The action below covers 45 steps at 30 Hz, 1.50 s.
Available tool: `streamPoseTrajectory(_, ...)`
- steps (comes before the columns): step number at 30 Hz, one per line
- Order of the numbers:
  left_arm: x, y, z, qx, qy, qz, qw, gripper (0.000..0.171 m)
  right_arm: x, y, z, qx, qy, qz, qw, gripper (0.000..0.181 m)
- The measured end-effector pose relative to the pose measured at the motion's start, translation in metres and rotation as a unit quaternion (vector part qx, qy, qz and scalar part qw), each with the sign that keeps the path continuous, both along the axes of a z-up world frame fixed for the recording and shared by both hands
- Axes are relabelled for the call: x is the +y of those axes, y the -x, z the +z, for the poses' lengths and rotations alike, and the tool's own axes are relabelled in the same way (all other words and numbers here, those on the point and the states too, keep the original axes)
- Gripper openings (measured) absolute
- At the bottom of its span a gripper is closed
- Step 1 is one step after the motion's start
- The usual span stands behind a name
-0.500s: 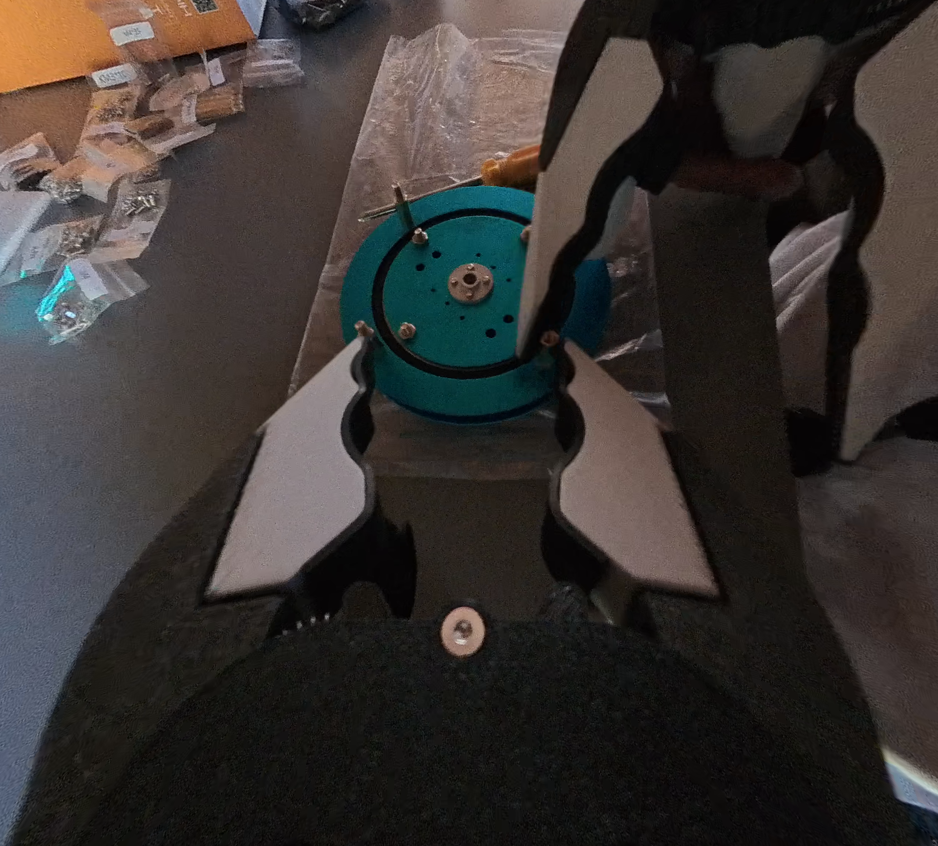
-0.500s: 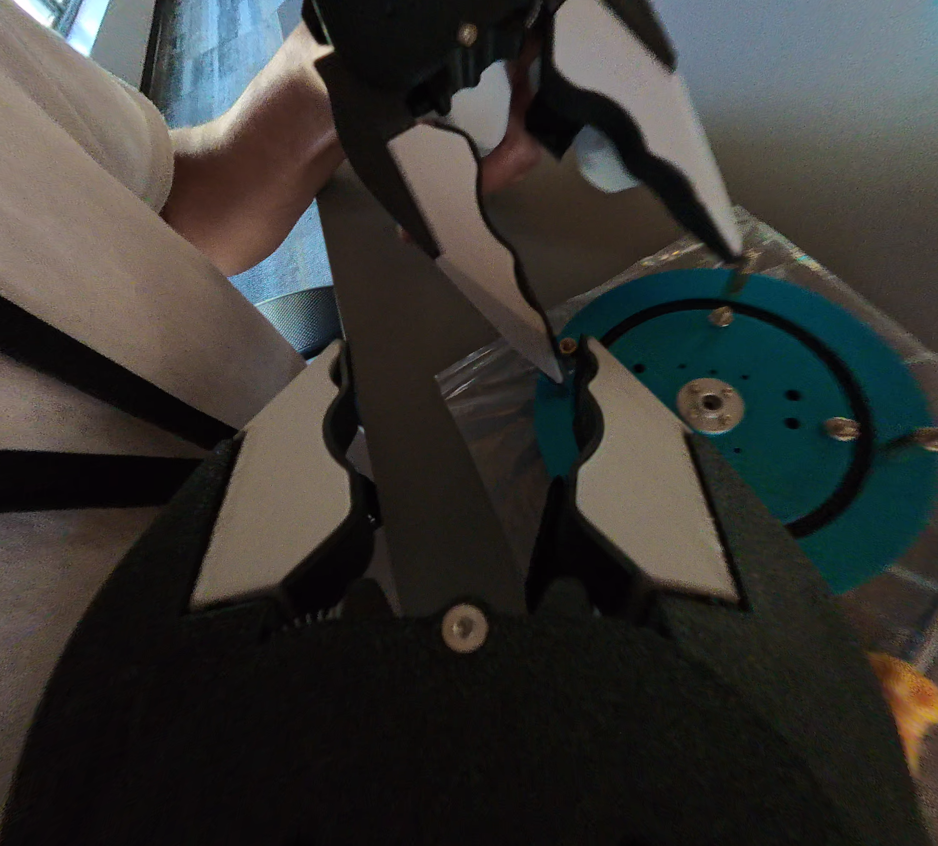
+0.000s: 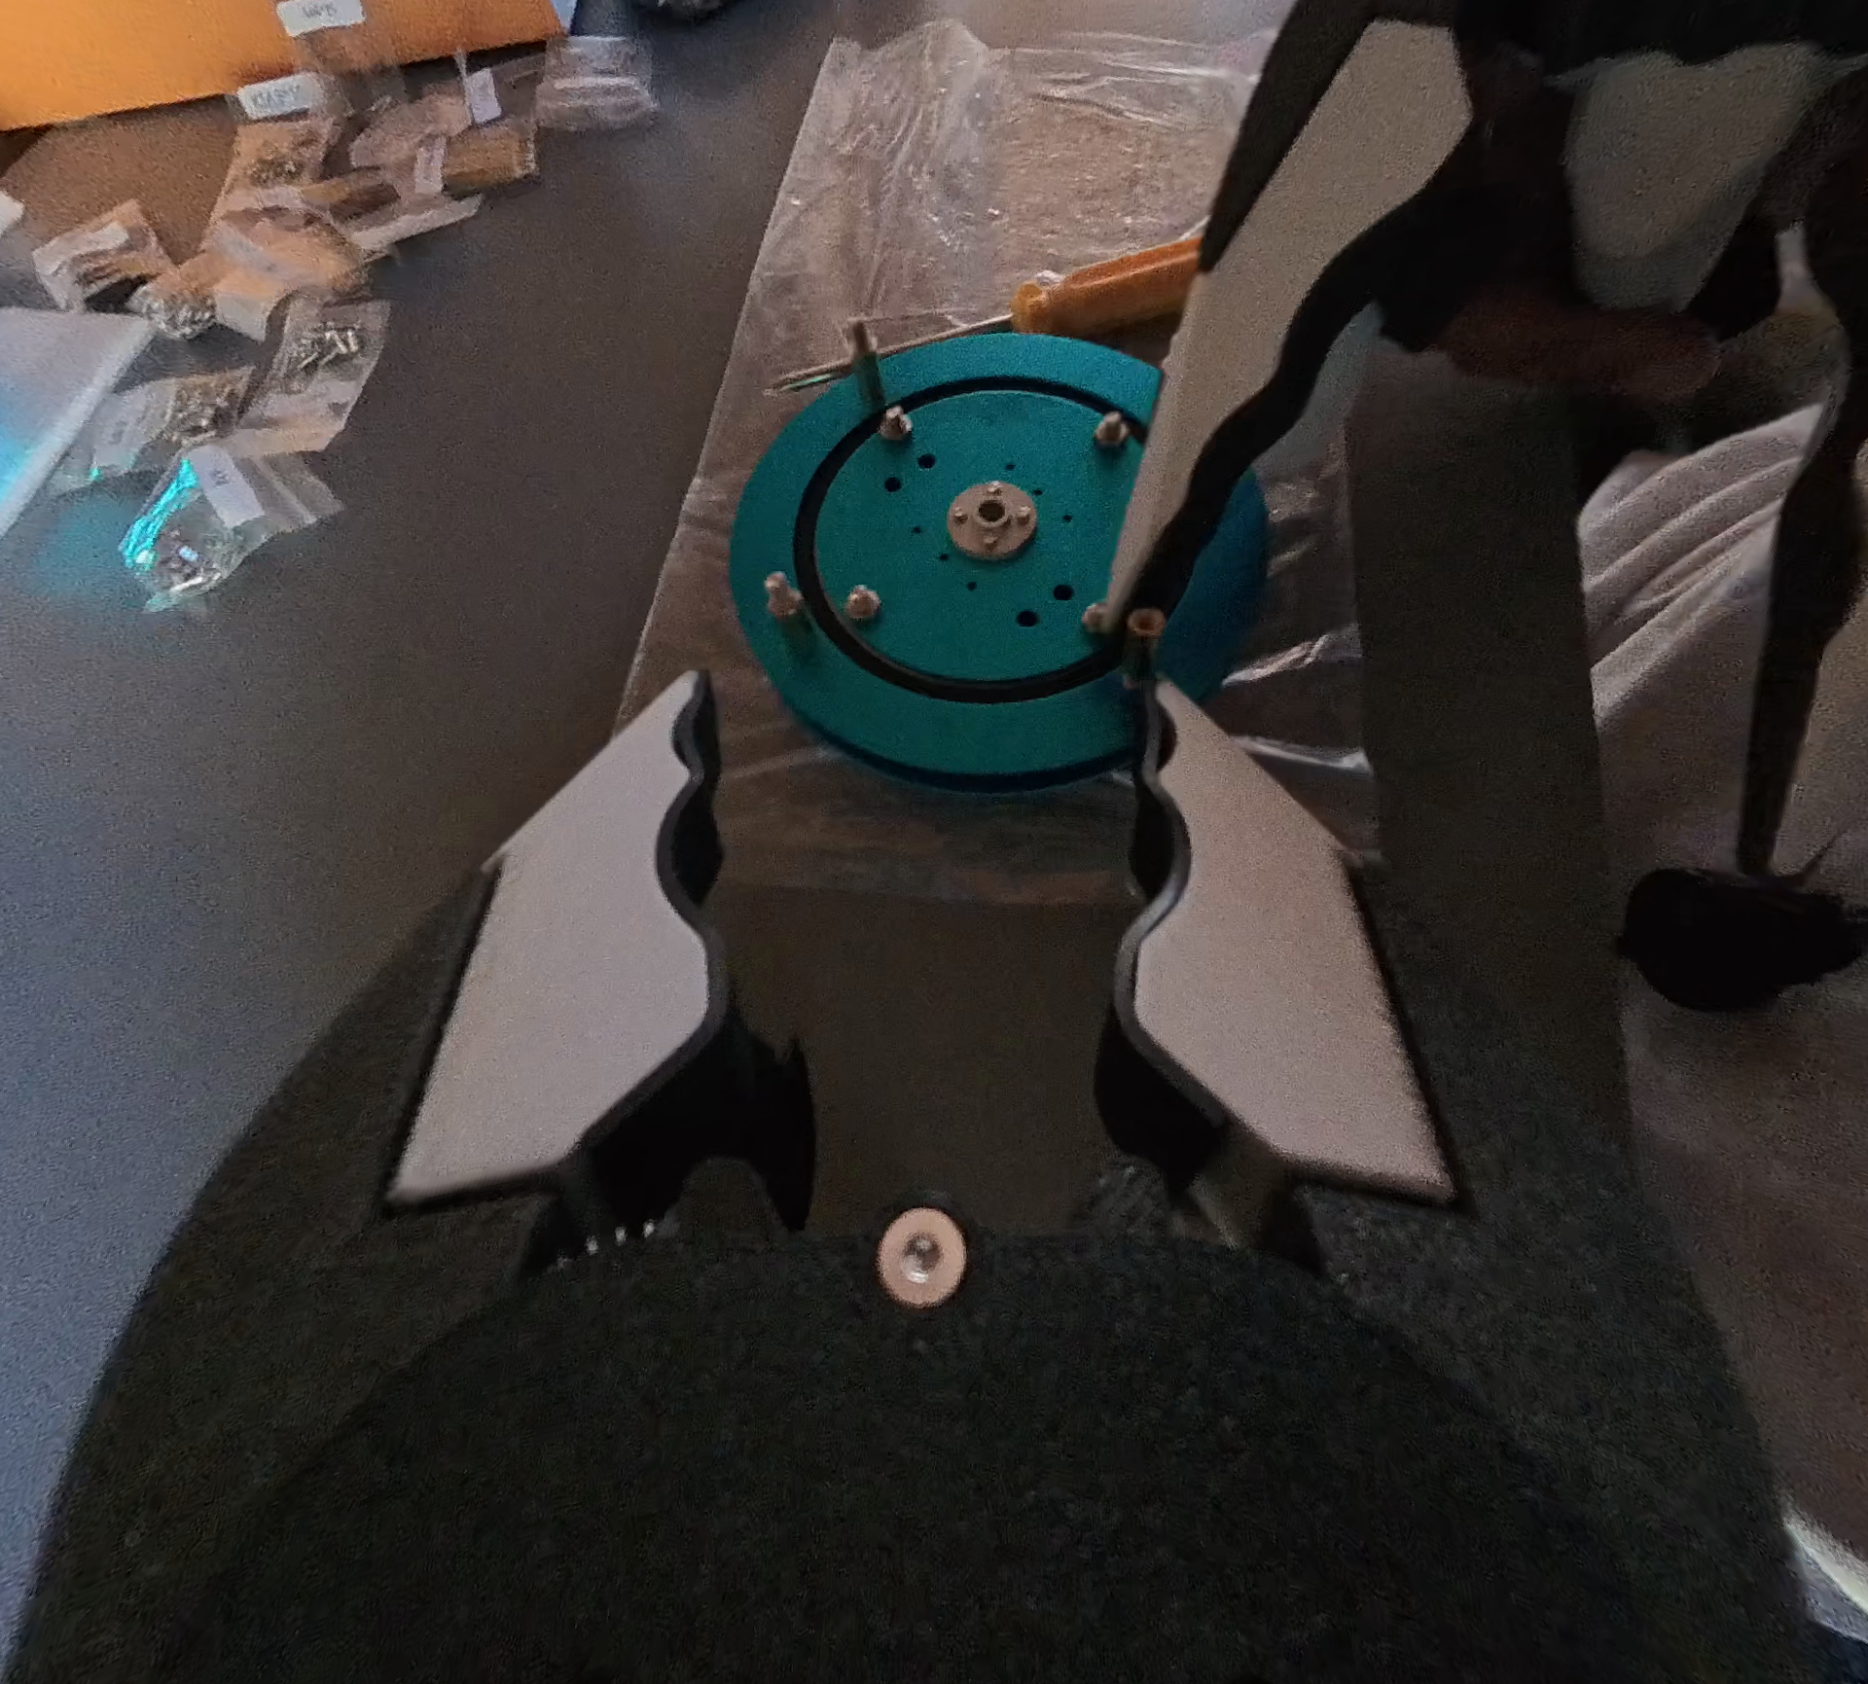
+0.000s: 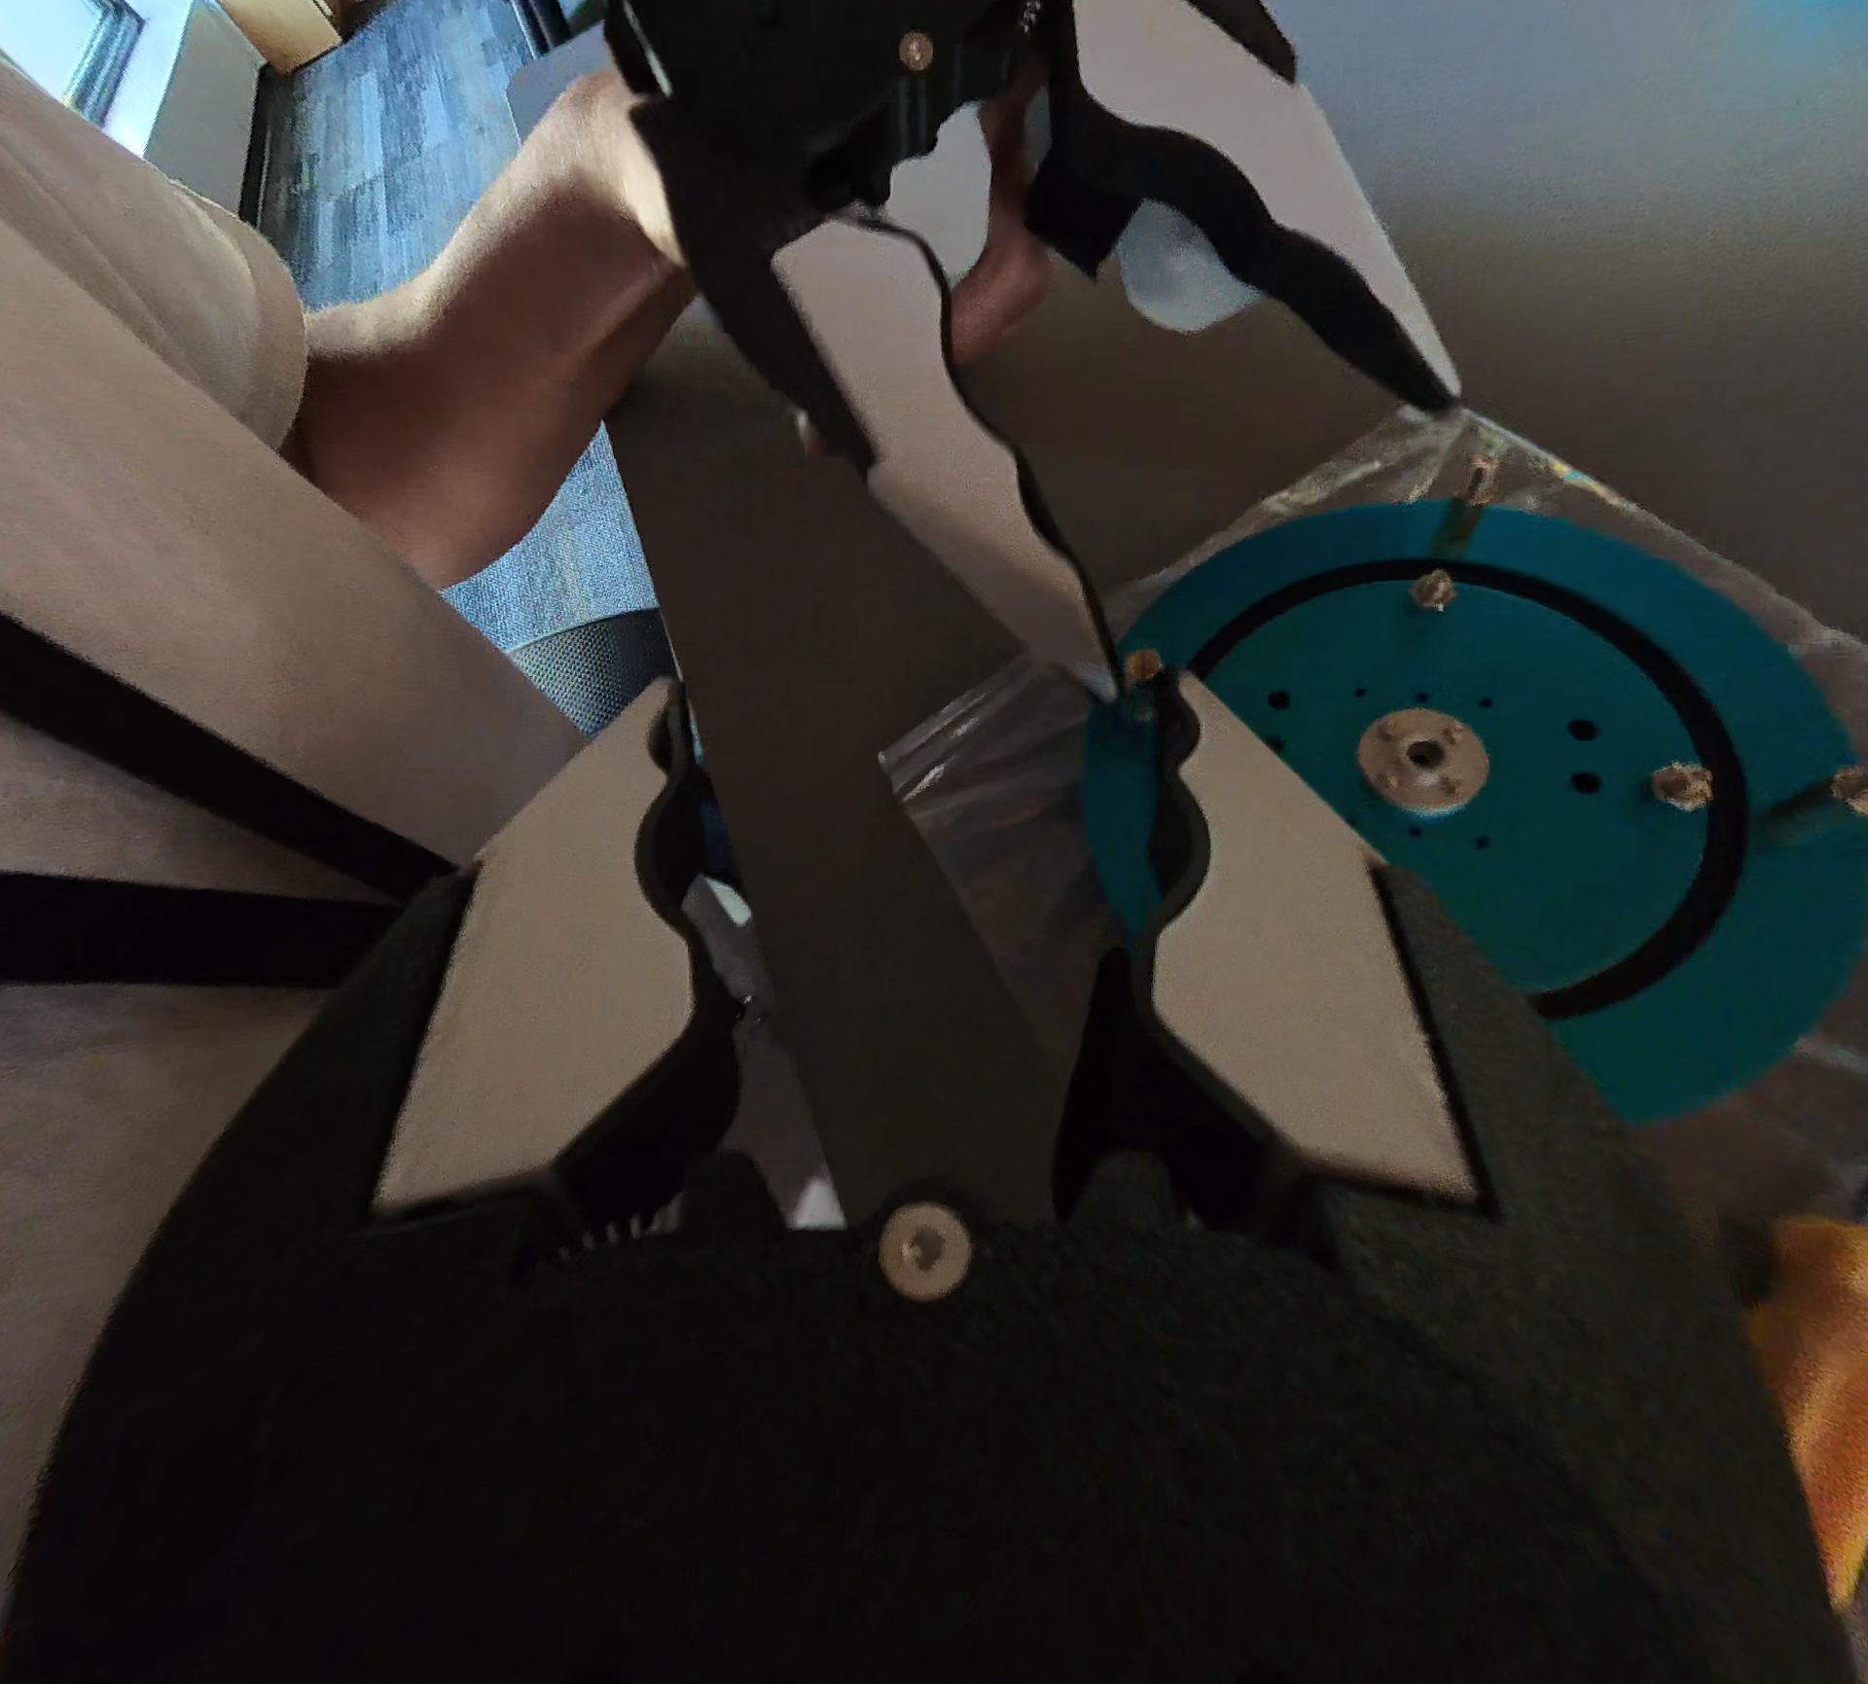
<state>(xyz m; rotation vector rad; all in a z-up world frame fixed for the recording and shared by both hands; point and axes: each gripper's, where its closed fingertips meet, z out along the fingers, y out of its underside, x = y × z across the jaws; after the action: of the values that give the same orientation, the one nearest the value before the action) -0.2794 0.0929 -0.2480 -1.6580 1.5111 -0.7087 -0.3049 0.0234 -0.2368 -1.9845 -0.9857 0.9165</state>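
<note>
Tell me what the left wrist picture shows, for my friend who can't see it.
The open left gripper hangs just before a teal disc on clear plastic sheet. The right gripper's fingertip touches a brass post.

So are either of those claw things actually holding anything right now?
No. Both grippers, left and right, are open and empty; one right finger tip sits by a post on the teal disc.

Matt teal metal disc (image 3: 996, 564) on glossy crinkled clear plastic sheet (image 3: 970, 150); smooth grey tabletop (image 3: 435, 584).
</note>
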Motion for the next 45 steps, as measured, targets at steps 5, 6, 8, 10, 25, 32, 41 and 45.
streamPoseTrajectory(5, -0.008, 0.003, 0.006, -0.028, 0.018, -0.012, 0.999, 0.077, 0.006, -0.01, 0.01, 0.019, -0.02, -0.017, 0.999, 0.089)
streamPoseTrajectory(6, -0.014, -0.003, 0.007, -0.029, 0.017, -0.025, 0.999, 0.077, 0.007, -0.006, 0.009, 0.021, -0.017, -0.011, 1.0, 0.09)
streamPoseTrajectory(8, -0.016, -0.012, 0.003, -0.014, 0.001, -0.025, 1.0, 0.077, 0.005, 0.004, 0.006, 0.023, -0.005, 0.005, 1.0, 0.091)
streamPoseTrajectory(10, -0.01, -0.011, 0.002, -0.007, -0.008, -0.015, 1.0, 0.076, 0.001, 0.005, 0.002, 0.018, -0.001, 0.007, 1.0, 0.092)
streamPoseTrajectory(25, 0.004, 0.008, 0.002, -0.016, 0.01, 0.014, 1.0, 0.075, -0.007, -0.008, 0.006, 0.027, 0.011, -0.002, 1.0, 0.082)
streamPoseTrajectory(32, -0.012, -0.013, 0.004, -0.012, -0.004, -0.022, 1.0, 0.073, 0.004, 0.008, 0.002, 0.006, -0.015, 0.0, 1.0, 0.092)
streamPoseTrajectory(41, -0.011, -0.002, 0.01, -0.035, 0.013, -0.016, 0.999, 0.072, 0.008, -0.003, 0.01, 0.019, -0.029, -0.031, 0.999, 0.096)
streamPoseTrajectory(45, -0.007, -0.01, 0.002, -0.003, -0.01, -0.006, 1.0, 0.074, 0.004, 0.012, 0.003, 0.023, -0.011, -0.023, 0.999, 0.096)
